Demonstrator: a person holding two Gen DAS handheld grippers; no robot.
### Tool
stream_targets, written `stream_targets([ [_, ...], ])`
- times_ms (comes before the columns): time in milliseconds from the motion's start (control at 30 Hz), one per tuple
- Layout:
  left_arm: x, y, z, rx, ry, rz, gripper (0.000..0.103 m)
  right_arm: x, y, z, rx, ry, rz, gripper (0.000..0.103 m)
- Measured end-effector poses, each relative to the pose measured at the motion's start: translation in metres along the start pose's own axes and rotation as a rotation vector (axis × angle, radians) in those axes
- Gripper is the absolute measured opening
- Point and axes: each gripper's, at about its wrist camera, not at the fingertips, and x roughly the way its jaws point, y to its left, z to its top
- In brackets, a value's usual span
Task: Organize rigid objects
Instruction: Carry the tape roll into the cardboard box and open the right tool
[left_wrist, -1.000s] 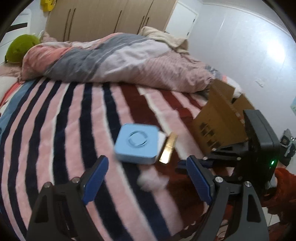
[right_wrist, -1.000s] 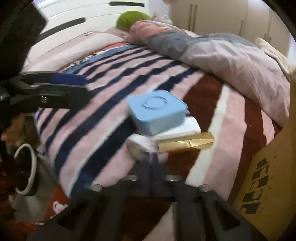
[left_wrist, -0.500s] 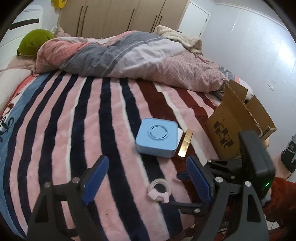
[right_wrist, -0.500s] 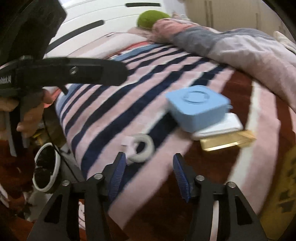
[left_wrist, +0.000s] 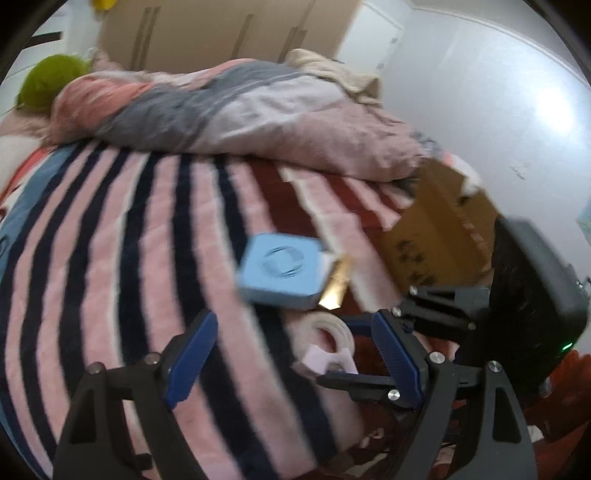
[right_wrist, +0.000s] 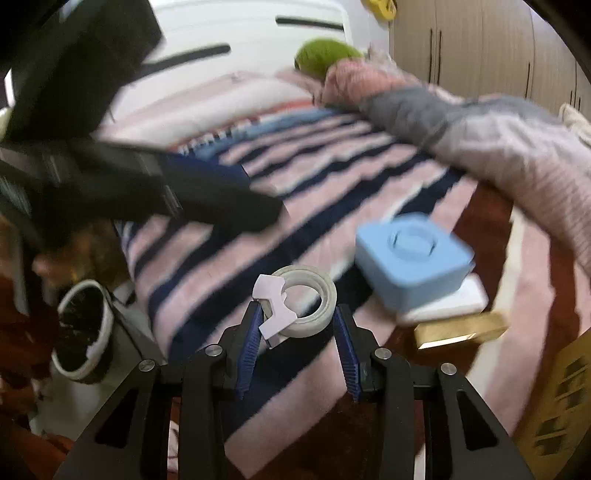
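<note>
Sitting between the right gripper (right_wrist: 298, 330) pads, the tape roll (right_wrist: 304, 301) w/ its white dispenser tab (right_wrist: 271, 301) lies on the striped blanket (right_wrist: 229, 266), low centre of the right wrist view. Jaws are partway open, bracketing the roll: left pad looks to touch the tab, right pad just beside the roll's rim at 3 o'clock. Can't tell if there's any real clamping yet; I'd say not gripped.

From the roll, at 2 o'clock, the blue square box (right_wrist: 412, 258) sits on a white flat item (right_wrist: 448, 304), w/ a gold bar-shaped box (right_wrist: 460, 328) just beside at 3 o'clock. Cardboard box (right_wrist: 557, 391) at 4 o'clock, prob. the destination.

Left gripper (left_wrist: 291, 354) is wide open, holding nothing, hovering above the blanket w/ the roll showing between its fingers toward the right one.

Risks, as I judge them:
- Tab sticks out off-centre, so closing on it could twist the roll or let it pop out.
- Soft blanket gives, so the pads may sink and snag fabric.
- Both frames are blurred, rig's moving; closing mid-motion may miss.
- The two grippers are near each other by the roll; could bump.
</note>
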Motion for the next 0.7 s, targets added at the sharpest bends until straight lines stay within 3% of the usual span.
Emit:
stream_targets([
  [233,-0.003,-0.058,0.044,0.108,-0.029,-0.122,0.039,-0.072,-0.011,0.031,-0.032,-0.119,-0.094,0.035],
  [467,0.025,-0.130,0.087,0.253,-0.006,-0.155,0.038,-0.127,-0.053,0.021,0.023,-0.179,-0.232,0.035],
  [700,0.082,-0.200,0.117,0.355,0.073,-0.232,0.038,-0.167,-0.110,-0.006,0.134,-0.161,-0.352,0.035],
])
